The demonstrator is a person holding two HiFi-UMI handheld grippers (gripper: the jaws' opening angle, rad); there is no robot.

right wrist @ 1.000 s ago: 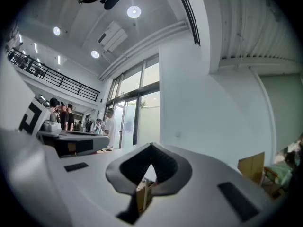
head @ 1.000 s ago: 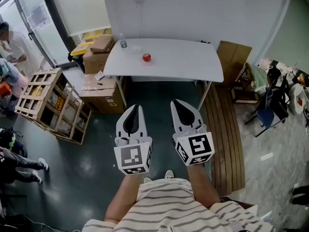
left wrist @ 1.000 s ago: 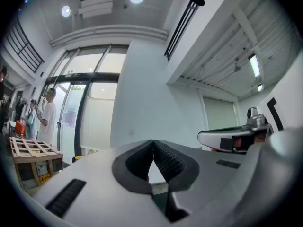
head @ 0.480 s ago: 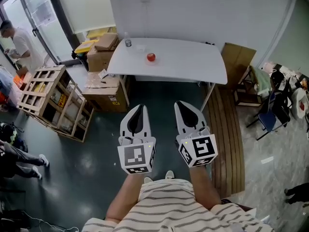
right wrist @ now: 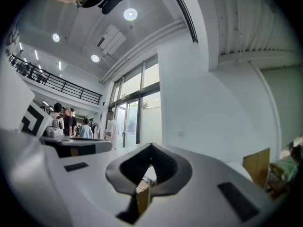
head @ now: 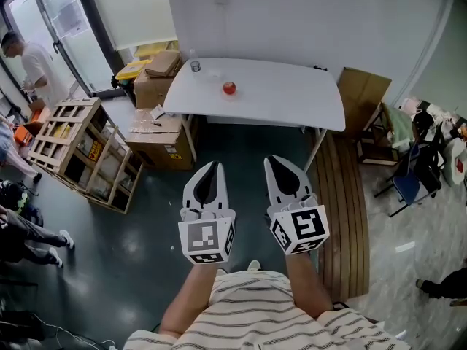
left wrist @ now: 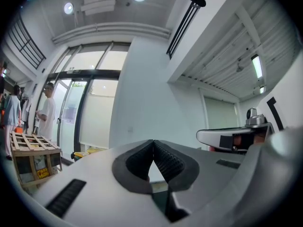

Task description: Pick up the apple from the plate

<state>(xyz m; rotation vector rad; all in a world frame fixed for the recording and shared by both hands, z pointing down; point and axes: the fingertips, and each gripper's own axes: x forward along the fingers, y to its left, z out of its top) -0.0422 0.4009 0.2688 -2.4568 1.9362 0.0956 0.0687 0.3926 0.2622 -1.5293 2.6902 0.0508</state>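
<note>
We hold left gripper (head: 211, 165), right gripper (head: 272, 159) clenched, empty, side by side; apple (head: 229, 87) on table (head: 292, 100), well apart.

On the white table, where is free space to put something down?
The table is bare over most of its right half, from the apple to the right edge, and along the front edge. The far left corner is busier: a small can stands there, near the apple.
</note>
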